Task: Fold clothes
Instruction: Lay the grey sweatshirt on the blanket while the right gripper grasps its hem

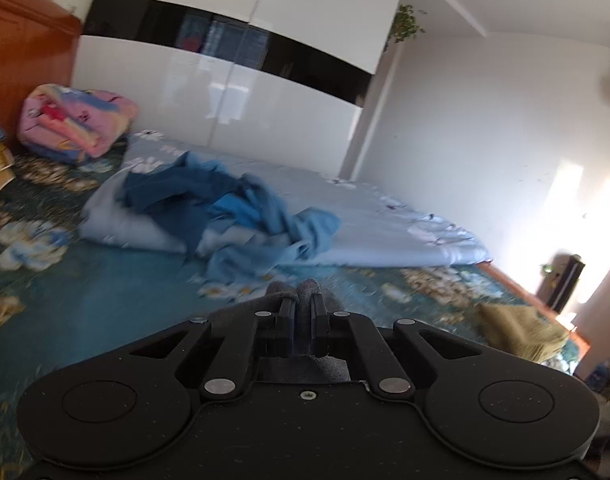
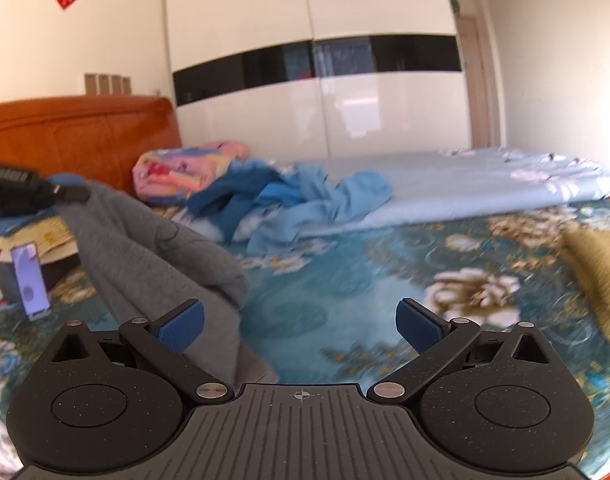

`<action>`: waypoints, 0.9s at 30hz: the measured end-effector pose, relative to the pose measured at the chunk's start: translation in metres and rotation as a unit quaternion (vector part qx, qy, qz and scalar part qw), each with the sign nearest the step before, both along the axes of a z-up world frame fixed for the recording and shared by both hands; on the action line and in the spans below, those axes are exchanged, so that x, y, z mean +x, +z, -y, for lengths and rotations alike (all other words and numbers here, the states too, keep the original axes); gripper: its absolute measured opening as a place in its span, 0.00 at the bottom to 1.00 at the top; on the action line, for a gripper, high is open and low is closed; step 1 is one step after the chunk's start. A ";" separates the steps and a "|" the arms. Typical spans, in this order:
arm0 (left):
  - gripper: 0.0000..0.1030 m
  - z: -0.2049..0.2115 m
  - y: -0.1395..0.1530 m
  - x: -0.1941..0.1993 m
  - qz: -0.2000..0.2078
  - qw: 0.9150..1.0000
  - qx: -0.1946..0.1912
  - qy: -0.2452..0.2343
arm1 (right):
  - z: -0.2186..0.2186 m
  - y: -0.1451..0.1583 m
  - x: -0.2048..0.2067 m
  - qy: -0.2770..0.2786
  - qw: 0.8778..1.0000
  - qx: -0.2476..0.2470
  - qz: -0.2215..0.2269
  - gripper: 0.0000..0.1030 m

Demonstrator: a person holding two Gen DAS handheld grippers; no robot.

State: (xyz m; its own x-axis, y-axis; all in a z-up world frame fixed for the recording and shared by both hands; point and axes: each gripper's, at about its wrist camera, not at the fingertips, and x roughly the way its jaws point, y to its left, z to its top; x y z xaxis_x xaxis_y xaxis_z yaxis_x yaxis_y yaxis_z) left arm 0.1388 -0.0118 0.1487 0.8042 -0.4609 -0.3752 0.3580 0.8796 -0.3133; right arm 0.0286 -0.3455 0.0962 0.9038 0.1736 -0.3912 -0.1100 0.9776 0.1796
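The left tongs (image 1: pixel 303 304) pinch 1 gray garment (image 2: pixel 153 248) hanging above the bed (image 2: pixel 325 292), beside the wide-apart right tongs (image 2: pixel 301 326).

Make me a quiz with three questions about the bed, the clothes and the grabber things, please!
1. Where is the pile of blue clothes?
A. on the bed
B. inside the wardrobe
C. on the floor

2. What colour is the garment held up by the left gripper?
A. red
B. grey
C. yellow

3. How is the right gripper now?
A. shut on a sock
B. shut on nothing
C. open

Answers: 1 A, the pile lies on the pale blue quilt. 2 B, grey cloth sits pinched between the left fingers. 3 C, its blue pads stand wide apart with nothing between them.
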 end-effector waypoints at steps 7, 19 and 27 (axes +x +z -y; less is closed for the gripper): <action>0.14 -0.037 -0.044 -0.044 -0.071 0.996 0.021 0.050 | -0.029 -0.040 0.020 0.052 0.996 0.008 -0.066 1.00; 0.74 -0.070 -0.018 -0.035 -0.027 0.997 0.031 0.070 | -0.022 -0.076 0.062 0.024 0.985 0.047 -0.166 0.99; 0.77 0.004 -0.048 0.044 -0.069 0.996 0.054 -0.010 | -0.018 -0.096 0.105 -0.009 0.966 0.136 -0.220 0.63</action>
